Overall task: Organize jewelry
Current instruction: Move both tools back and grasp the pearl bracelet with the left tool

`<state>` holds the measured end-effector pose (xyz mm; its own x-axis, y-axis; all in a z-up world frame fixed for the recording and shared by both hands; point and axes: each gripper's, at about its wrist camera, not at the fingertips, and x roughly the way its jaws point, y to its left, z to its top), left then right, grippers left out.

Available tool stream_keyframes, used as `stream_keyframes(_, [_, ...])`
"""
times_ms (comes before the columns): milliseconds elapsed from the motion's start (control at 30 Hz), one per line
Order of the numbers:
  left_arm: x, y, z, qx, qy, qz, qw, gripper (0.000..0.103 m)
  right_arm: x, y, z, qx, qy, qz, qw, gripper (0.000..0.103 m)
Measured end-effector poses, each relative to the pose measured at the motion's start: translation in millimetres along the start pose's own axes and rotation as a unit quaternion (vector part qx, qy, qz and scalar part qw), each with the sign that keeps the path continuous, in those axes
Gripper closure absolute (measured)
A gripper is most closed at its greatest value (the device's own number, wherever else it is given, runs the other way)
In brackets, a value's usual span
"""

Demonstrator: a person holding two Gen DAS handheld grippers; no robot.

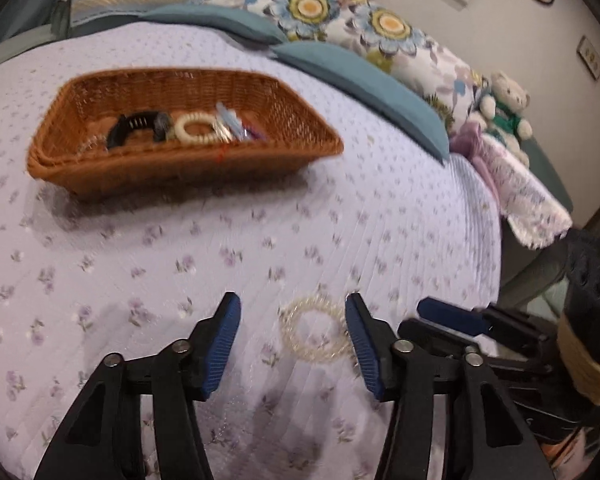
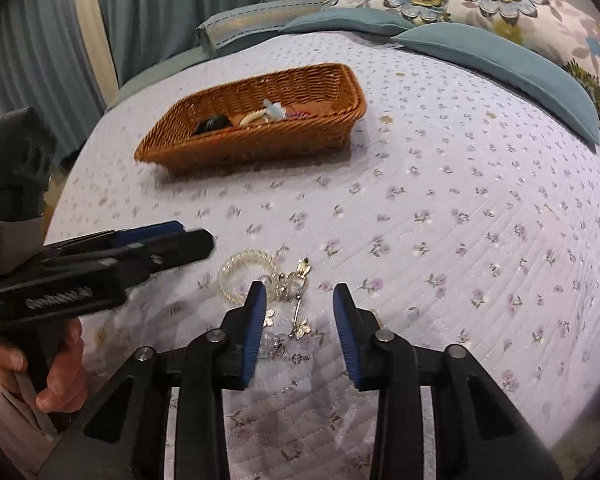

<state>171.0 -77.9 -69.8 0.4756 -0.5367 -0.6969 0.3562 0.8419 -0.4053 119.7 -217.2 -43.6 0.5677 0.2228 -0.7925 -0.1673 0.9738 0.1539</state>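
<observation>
A brown wicker basket (image 1: 80, 168) (image 2: 268, 140) sits on the floral bedspread and holds a black band (image 1: 130, 126), a cream ring bracelet (image 1: 198, 128) and other small pieces. A clear beaded bracelet (image 1: 314, 330) (image 2: 236, 272) lies on the spread. My left gripper (image 1: 292, 322) is open around it, its fingers on either side. My right gripper (image 2: 300, 312) is open over a small pile of gold and silver charm jewelry (image 2: 296, 304), just right of the bracelet. The left gripper (image 2: 180, 240) also shows from the side in the right wrist view.
Teal cushions (image 1: 364, 88) and floral pillows (image 1: 380, 28) line the far side of the bed. A teddy bear (image 1: 504, 108) and a folded lilac blanket (image 1: 516, 188) lie at the right edge. Blue curtains (image 2: 40, 40) hang at the left.
</observation>
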Motion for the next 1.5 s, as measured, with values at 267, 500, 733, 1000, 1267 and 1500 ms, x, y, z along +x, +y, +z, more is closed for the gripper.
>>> stream_keyframes(267, [15.3,5.5,-4.8,-0.008,0.019,-0.016,0.9997,0.054,19.9,-1.1,-4.2,0.003,0.030,0.006,1.000,0.076])
stream_keyframes(500, [33.5,-3.5,-5.0,0.014,0.051,0.006,0.9986,0.058,28.9,-1.5,-4.0,0.002,0.039,0.001,0.999,0.082])
stream_keyframes(733, [40.6,-3.6,-2.6,0.015,0.055,0.016,0.9983,0.070,32.2,-0.9,-4.1,0.000,0.042,-0.001,0.999,0.088])
stream_keyframes(1000, [42.2,-4.4,-2.0,0.018,0.054,0.019,0.9982,0.071,30.6,-4.2,-4.4,0.005,0.036,-0.007,0.999,0.093])
stream_keyframes(1267, [43.7,-3.5,-3.4,0.020,0.057,0.022,0.9979,0.093,27.3,-16.8,-4.0,0.029,0.029,-0.032,0.999,0.098])
stream_keyframes(1500, [39.5,2.9,-3.0,0.007,0.048,0.030,0.9984,0.093,28.7,-22.2,-4.8,0.049,0.041,-0.006,0.998,0.095])
